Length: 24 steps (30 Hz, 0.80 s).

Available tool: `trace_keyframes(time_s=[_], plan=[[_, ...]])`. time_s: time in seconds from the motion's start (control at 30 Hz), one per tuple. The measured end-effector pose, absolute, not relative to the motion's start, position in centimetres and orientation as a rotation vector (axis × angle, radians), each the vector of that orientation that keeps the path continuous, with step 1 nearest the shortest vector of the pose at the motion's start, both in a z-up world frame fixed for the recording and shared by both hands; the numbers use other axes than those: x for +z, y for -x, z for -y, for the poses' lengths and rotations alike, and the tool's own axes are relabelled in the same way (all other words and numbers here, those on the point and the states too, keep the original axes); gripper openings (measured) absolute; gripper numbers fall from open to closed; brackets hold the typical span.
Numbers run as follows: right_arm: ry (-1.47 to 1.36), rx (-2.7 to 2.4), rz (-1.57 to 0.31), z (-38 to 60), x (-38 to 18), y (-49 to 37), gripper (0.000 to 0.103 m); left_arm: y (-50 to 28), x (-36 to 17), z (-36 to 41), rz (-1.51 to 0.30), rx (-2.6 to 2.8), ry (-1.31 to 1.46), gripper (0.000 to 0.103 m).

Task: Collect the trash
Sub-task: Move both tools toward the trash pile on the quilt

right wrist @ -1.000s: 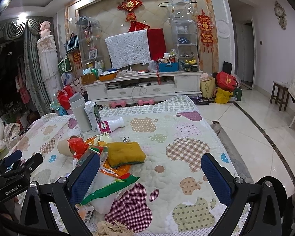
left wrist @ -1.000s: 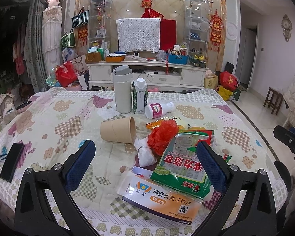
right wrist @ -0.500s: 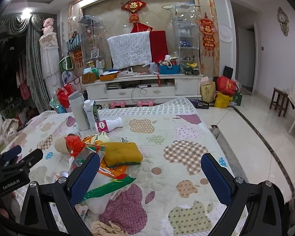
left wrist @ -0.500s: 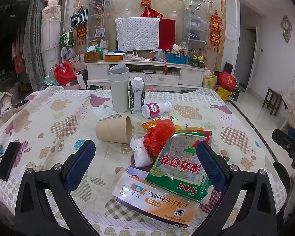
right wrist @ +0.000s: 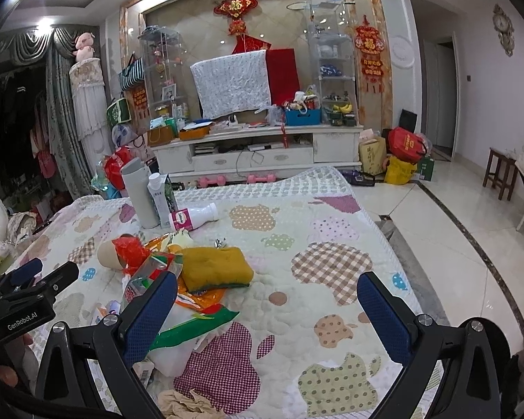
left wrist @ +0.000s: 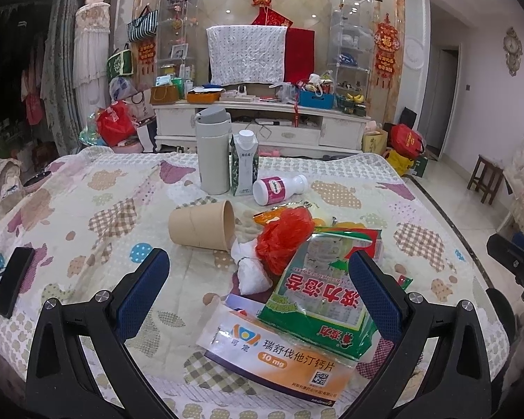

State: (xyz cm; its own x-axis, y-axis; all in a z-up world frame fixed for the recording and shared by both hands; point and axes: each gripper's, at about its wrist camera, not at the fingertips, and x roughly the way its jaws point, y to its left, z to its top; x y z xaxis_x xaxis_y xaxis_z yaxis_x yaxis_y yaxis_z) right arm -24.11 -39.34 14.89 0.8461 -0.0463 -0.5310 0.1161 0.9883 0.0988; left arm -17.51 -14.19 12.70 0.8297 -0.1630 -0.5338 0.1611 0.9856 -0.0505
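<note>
We are seeing the trash pile [left wrist: 297, 279] sliding slightly leftward in the left view; it is lying on the bed [left wrist: 87, 209], both hand-held grippers, left [left wrist: 258, 276] and right [right wrist: 267, 300], hovering spread, gripping nothing.

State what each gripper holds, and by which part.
Nothing is held. The left gripper and right gripper are both open, with no object between their fingers.

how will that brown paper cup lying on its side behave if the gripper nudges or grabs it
The brown paper cup lies on its side, so a nudge would probably roll it in a curve. It looks thin-walled and empty, so likely light and easy to crush. The soft quilt may damp rolling.
</note>
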Motion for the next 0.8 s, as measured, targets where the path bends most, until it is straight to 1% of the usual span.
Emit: trace_keyframes(time_s=[0.8], plan=[[-0.115, -0.060, -0.604, 38.2, 13.5, 23.5, 0.102, 17.0, 12.3, 12.4, -0.581, -0.120, 0.001, 0.102]])
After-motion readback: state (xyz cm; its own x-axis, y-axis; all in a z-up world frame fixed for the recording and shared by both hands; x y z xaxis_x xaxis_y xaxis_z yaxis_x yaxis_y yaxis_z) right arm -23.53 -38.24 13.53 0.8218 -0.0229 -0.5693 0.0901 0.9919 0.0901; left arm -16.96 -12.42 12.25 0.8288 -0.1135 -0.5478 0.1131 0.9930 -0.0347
